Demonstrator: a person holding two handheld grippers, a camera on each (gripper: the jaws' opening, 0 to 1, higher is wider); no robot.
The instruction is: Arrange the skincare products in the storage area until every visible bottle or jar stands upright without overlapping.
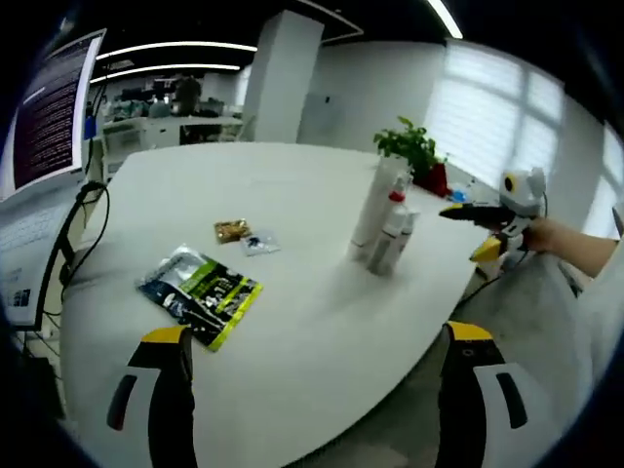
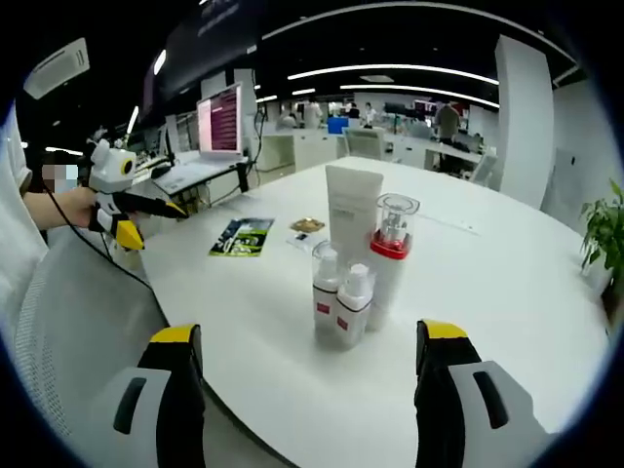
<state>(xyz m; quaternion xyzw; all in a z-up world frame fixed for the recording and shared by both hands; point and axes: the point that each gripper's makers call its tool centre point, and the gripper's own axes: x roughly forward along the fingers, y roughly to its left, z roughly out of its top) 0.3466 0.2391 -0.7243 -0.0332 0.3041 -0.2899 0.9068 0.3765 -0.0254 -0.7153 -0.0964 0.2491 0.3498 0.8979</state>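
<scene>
The left gripper (image 1: 317, 366) has its jaws wide apart, holding nothing, over the near edge of the white table (image 1: 292, 244). The right gripper (image 2: 310, 366) is likewise spread and empty — just beyond it stands a tight cluster of skincare products (image 2: 356, 263), all upright: a white tube, a red-collared pump bottle, two small bottles touching. Farther off lie a green-black packet (image 1: 202, 292) and small sachets (image 1: 244, 237).

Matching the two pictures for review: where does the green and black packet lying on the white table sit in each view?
Left gripper view: green and black packet lies lower left, just above the left gripper's left jaw.
Right gripper view: same packet lies left of centre, beyond the bottles.
Shared landmark: the cluster of white skincare bottles, standing upright on the table.
</scene>
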